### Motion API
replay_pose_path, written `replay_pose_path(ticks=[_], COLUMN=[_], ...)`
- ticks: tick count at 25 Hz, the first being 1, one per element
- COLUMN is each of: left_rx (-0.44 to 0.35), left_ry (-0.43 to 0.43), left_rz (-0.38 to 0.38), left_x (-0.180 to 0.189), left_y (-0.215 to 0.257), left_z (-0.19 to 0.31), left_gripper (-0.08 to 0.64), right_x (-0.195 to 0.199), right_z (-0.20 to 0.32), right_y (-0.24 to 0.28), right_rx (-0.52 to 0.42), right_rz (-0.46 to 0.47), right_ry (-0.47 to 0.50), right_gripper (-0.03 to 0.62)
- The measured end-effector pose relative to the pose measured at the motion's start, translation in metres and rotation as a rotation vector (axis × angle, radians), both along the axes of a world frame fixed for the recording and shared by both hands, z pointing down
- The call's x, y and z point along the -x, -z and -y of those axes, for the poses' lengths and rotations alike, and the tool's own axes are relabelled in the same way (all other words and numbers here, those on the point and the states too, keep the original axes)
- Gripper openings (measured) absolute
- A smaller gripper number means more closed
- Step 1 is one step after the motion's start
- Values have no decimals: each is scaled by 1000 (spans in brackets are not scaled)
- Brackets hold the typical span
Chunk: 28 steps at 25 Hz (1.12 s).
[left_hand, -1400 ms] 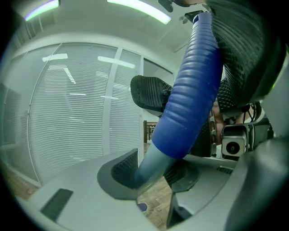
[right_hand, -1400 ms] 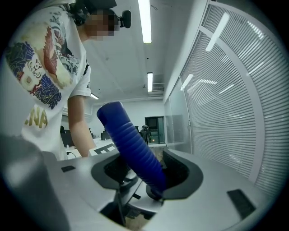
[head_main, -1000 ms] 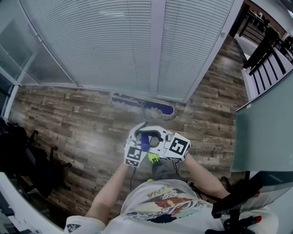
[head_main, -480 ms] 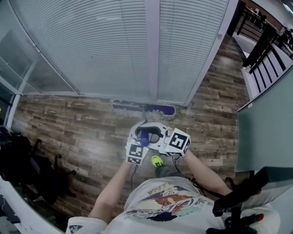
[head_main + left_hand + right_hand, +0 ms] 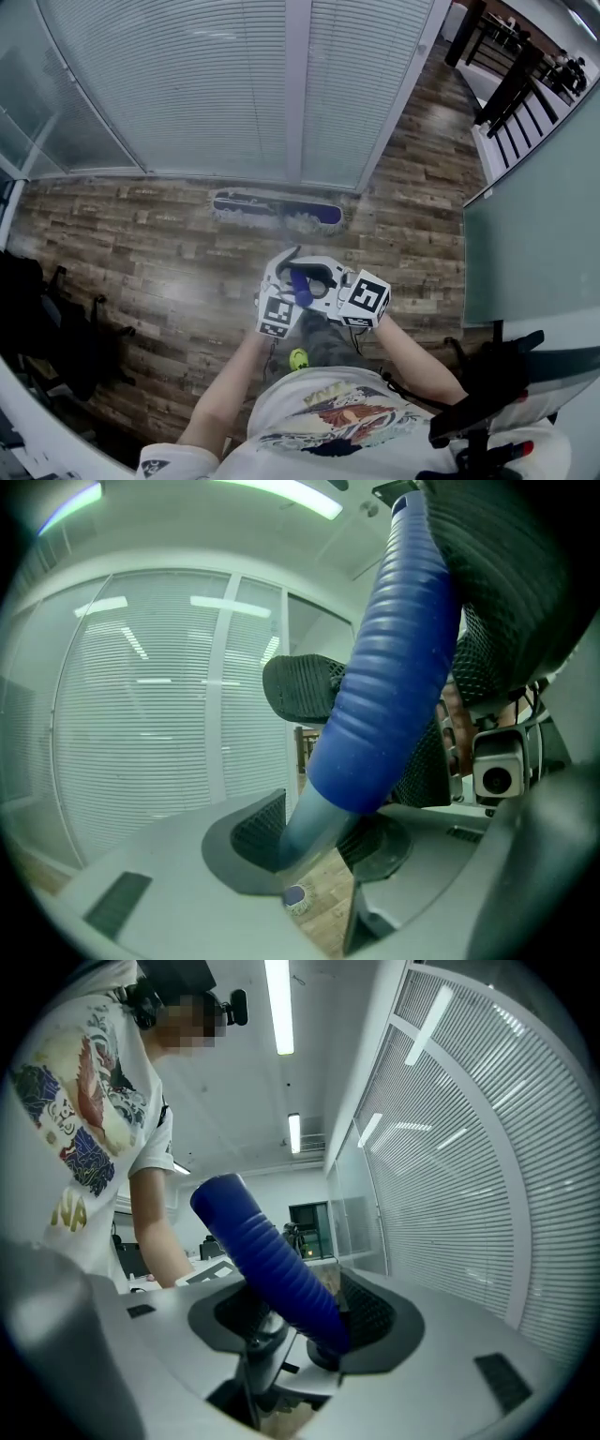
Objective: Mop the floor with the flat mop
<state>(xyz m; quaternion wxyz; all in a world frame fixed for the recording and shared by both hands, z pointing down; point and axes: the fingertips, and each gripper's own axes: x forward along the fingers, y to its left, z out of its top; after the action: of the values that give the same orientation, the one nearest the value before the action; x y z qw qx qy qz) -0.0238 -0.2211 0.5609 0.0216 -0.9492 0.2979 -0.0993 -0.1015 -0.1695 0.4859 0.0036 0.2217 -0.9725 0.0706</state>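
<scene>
the blue mop handle (image 5: 298, 284) was pinched by the left gripper (image 5: 314, 841), jaws just tightening, and the right gripper (image 5: 305, 1326), jaws just easing wider, so the head (image 5: 275, 208), flat on the floor (image 5: 141, 244) by the blinds (image 5: 187, 84), could be steered.

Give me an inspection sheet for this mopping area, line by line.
Surface: wood-plank floor.
Job's things: mop head lies flat on the floor at the foot of the blinds; its blue handle rises to the grippers.
Clutter: dark bags at the left; black stand at lower right.
Grippers: left gripper and right gripper both clamp the handle; the left jaws have just been closing, the right jaws opening slightly.
Cables: thin cable hangs under the left gripper.
Surroundings: blinds ahead; railing at upper right.
</scene>
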Motion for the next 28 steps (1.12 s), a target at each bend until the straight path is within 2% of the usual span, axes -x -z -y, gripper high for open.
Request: replay_pose_path(ticks=[7, 14, 19, 25, 28], left_rx=[16, 20, 25, 17, 23], left_ry=[-2, -34, -24, -6, 19], left_rz=[-2, 2, 13, 52, 51], left_x=[-12, -59, -98, -122, -136], left_y=[-1, 10, 6, -9, -17], left_z=[-112, -219, -310, -418, -456], left_gripper=[115, 117, 118, 118, 118], right_x=[-13, -55, -96, -126, -142], right_z=[-111, -214, -305, -415, -454], right_y=[0, 0, -1, -4, -6], right_rx=[10, 17, 22, 8, 5], right_rz=[7, 29, 36, 56, 53], right_ry=[-8, -24, -22, -4, 26], right_gripper=[222, 222, 222, 222, 222])
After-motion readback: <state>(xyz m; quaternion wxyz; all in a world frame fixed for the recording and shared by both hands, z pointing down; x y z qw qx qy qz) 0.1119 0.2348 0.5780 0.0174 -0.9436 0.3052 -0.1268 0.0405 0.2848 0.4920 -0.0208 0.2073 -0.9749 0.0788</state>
